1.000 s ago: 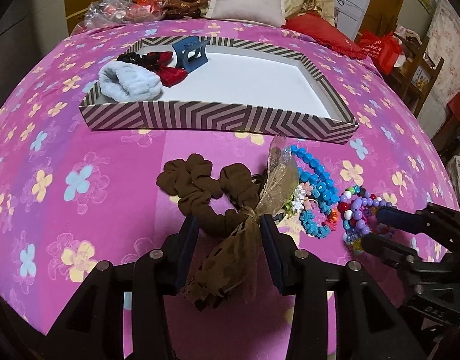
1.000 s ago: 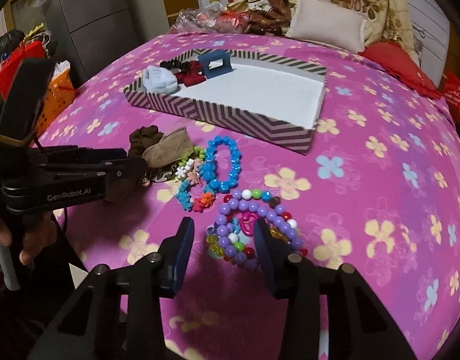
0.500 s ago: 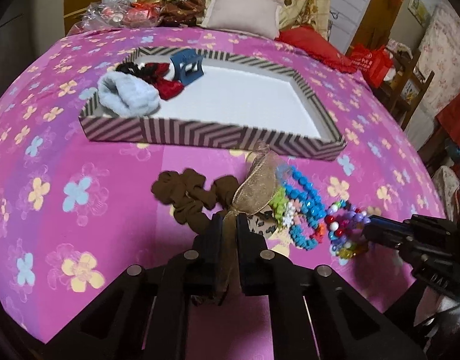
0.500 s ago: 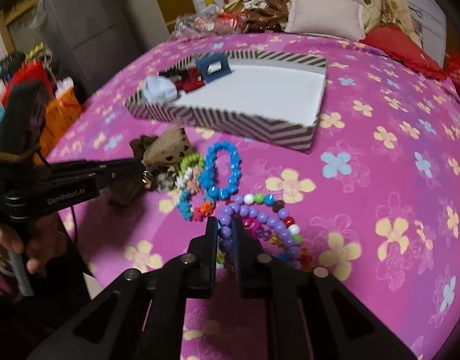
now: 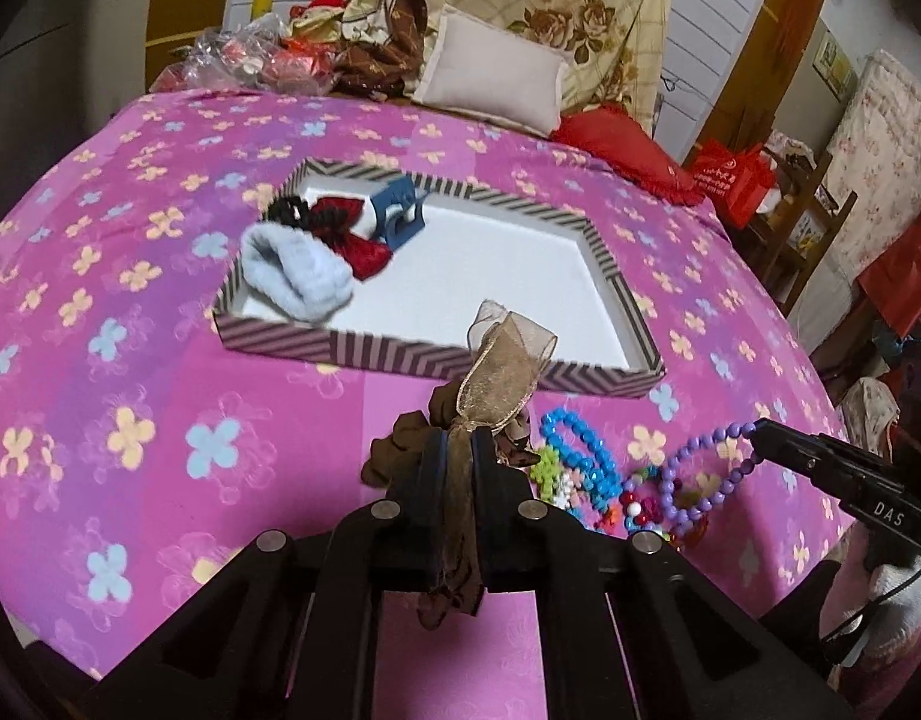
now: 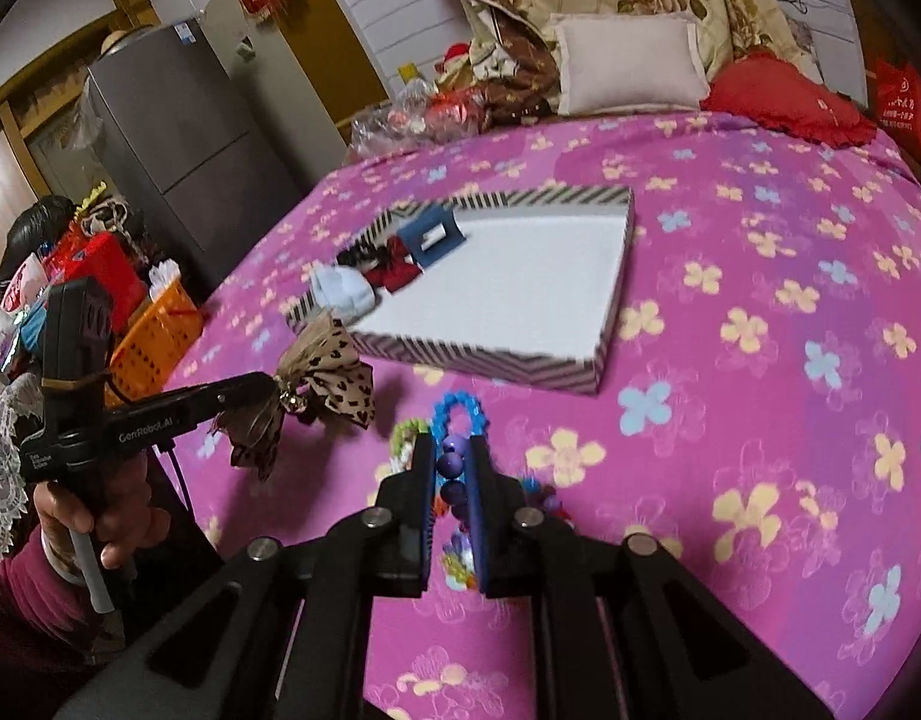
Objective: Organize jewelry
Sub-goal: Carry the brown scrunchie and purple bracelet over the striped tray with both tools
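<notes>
My left gripper [image 5: 457, 441] is shut on a brown scrunchie with a gauzy leopard-print bow [image 5: 505, 369], lifted off the pink bedspread; the right wrist view shows the same bow [image 6: 325, 375] hanging from that gripper [image 6: 271, 384]. My right gripper [image 6: 451, 453] is shut on a purple bead bracelet [image 6: 450, 463], which the left wrist view shows dangling [image 5: 709, 468] from its tip [image 5: 760, 429]. A blue bead bracelet [image 5: 580, 444] and other colourful bracelets [image 5: 556, 483] lie on the bed. The striped tray [image 5: 625, 300] holds a pale blue scrunchie [image 5: 295, 276], red and black hair ties [image 5: 346, 228] and a blue claw clip [image 5: 397, 213].
Pillows [image 5: 496, 81], a red cushion [image 5: 628, 147] and plastic-wrapped clutter [image 5: 250, 57] line the bed's far end. An orange basket [image 6: 154, 330] and a grey fridge [image 6: 178, 120] stand beside the bed on the left. A hand [image 6: 97, 510] holds the left gripper's handle.
Both grippers closed, the left on the scrunchie's bow and the right on the purple bracelet, then rose, lifting both items off the bedspread.
</notes>
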